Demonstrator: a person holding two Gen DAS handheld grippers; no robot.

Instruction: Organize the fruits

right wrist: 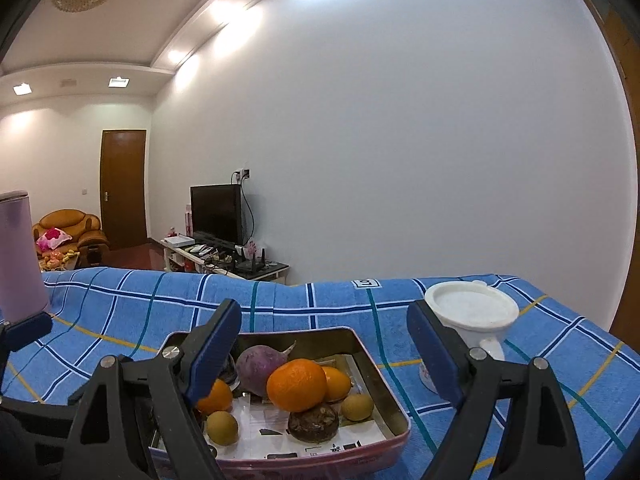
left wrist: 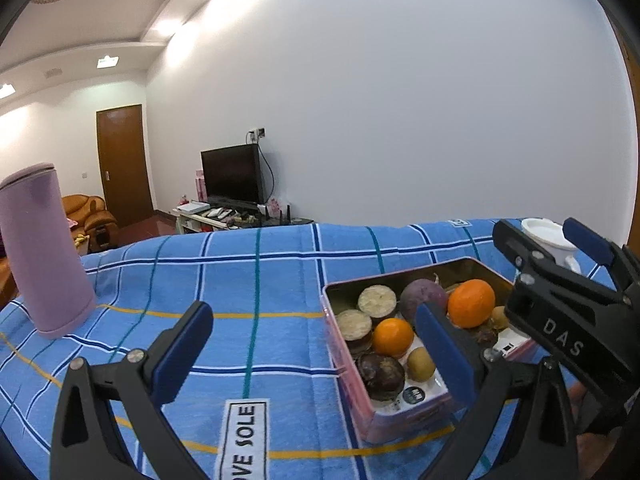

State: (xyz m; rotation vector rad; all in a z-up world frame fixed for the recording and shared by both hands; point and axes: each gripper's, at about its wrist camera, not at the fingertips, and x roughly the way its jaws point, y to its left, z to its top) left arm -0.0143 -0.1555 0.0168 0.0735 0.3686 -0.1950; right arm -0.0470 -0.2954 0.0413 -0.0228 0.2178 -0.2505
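Held wide and empty, the right tongs (right wrist: 324, 360) are poised just above the fruit tin (right wrist: 394, 390) on the blue checked worktop (right wrist: 120, 320), presumably for picking an orange (right wrist: 297, 385); the left tongs (left wrist: 314, 354) likewise gape empty beside it.

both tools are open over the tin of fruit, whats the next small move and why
Probably ease the right tool down and close on the top orange. It sits highest in the tin, between the open jaws, which hold nothing yet. The left tool is also open and empty, off beside the tin over the blue cloth, so it seems less well placed to pick.
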